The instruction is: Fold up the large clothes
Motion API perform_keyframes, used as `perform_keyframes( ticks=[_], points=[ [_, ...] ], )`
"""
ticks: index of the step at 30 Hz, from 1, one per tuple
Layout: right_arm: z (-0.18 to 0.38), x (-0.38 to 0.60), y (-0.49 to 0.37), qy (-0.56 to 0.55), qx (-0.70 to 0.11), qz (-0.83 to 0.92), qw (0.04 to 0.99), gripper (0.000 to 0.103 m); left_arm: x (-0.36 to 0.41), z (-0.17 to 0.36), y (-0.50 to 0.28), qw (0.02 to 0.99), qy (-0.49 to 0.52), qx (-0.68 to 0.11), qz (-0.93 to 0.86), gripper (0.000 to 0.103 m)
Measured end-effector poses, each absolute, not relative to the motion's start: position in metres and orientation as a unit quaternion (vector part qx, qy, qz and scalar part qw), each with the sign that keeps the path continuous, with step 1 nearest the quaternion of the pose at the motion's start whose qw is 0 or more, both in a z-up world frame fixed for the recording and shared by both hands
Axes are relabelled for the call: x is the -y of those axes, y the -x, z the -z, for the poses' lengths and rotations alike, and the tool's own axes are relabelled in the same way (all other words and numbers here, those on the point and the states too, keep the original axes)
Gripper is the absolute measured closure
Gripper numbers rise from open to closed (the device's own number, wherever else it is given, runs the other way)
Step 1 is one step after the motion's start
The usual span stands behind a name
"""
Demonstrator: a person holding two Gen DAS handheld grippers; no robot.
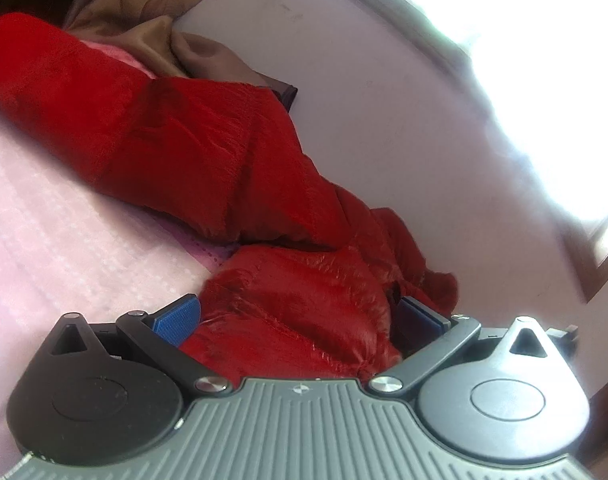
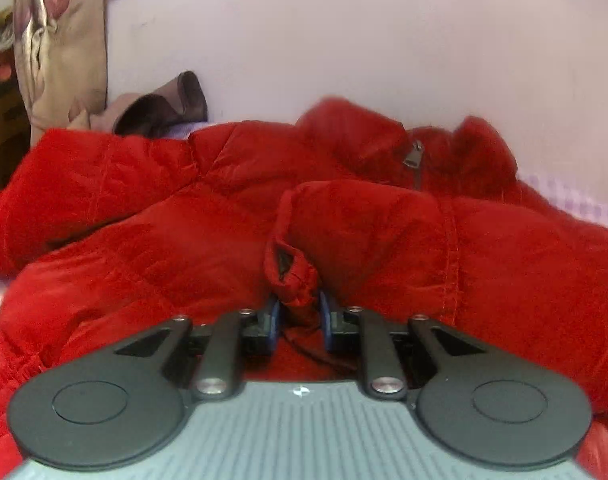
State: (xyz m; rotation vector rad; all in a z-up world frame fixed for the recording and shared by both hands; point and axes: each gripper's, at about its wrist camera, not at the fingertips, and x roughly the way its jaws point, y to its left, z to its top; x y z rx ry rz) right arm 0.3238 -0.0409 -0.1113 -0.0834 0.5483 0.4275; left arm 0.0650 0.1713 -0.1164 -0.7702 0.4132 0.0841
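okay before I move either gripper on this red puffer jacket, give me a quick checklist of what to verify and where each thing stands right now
1. Right gripper clamped on the sleeve cuff: ok, pads nearly closed with cuff fabric bunched between.
2. Left gripper gripping the red jacket: not ok, jaws wide with fabric lying loosely between.
3. Zipper closed: cannot tell, only the pull near the collar shows.
4. Jacket flat on the pink bedspread: not ok, it lies bunched and creased.
5. Brown cloth off the jacket: cannot tell, they meet near the wall.
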Motion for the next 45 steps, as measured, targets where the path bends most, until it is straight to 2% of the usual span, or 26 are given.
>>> perform_keyframes(
  ticks=[6, 10, 12, 14, 16, 18, 24, 27, 28, 30, 31, 32, 35, 39, 45],
  points=[
    [0.11, 0.03, -0.321, 0.084, -0.258, -0.191, 0.943, 0.081, -0.243, 0.11, -0.023, 0.876, 0.433, -0.183, -0.106, 0.0],
    [0.101, 0.023, -0.311, 0.119, -0.253, -0.168, 0.945, 0.071, -0.302, 0.116, -0.003, 0.846, 0.482, -0.163, -0.162, 0.003],
    [0.088, 0.03, -0.294, 0.083, -0.24, -0.189, 0.949, 0.066, -0.325, 0.114, 0.0, 0.84, 0.483, -0.164, -0.184, 0.004],
    [0.072, 0.04, -0.269, 0.034, -0.214, -0.226, 0.95, 0.057, -0.346, 0.113, 0.001, 0.831, 0.495, -0.157, -0.198, 0.004],
    [0.057, 0.052, -0.242, 0.008, -0.186, -0.249, 0.951, 0.03, -0.361, 0.113, -0.001, 0.825, 0.497, -0.158, -0.218, 0.004],
    [0.048, 0.066, -0.215, -0.005, -0.159, -0.267, 0.951, 0.022, -0.373, 0.113, -0.004, 0.822, 0.501, -0.154, -0.223, 0.004],
    [0.043, 0.117, -0.151, -0.022, -0.138, -0.283, 0.949, 0.021, -0.393, 0.113, -0.013, 0.811, 0.516, -0.142, -0.237, 0.004],
    [0.048, 0.147, -0.133, -0.055, -0.15, -0.262, 0.952, 0.019, -0.4, 0.115, -0.02, 0.809, 0.52, -0.141, -0.236, 0.013],
    [0.05, 0.156, -0.13, -0.062, -0.157, -0.255, 0.952, 0.018, -0.401, 0.116, -0.022, 0.807, 0.523, -0.14, -0.236, 0.021],
    [0.055, 0.173, -0.123, -0.08, -0.165, -0.235, 0.955, 0.018, -0.407, 0.121, -0.027, 0.801, 0.531, -0.139, -0.239, 0.044],
    [0.059, 0.18, -0.121, -0.09, -0.168, -0.226, 0.955, 0.018, -0.41, 0.125, -0.029, 0.796, 0.535, -0.144, -0.245, 0.071],
    [0.061, 0.188, -0.119, -0.1, -0.171, -0.218, 0.956, 0.018, -0.415, 0.131, -0.031, 0.787, 0.545, -0.153, -0.245, 0.091],
    [0.066, 0.209, -0.115, -0.139, -0.172, -0.197, 0.955, 0.018, -0.424, 0.145, -0.031, 0.778, 0.567, -0.143, -0.229, 0.096],
    [0.069, 0.227, -0.112, -0.154, -0.164, -0.173, 0.959, 0.018, -0.42, 0.127, -0.038, 0.799, 0.537, -0.148, -0.227, 0.1],
    [0.072, 0.254, -0.108, -0.186, -0.151, -0.141, 0.96, 0.018, -0.377, 0.054, -0.045, 0.852, 0.478, -0.093, -0.191, 0.1]
  ],
)
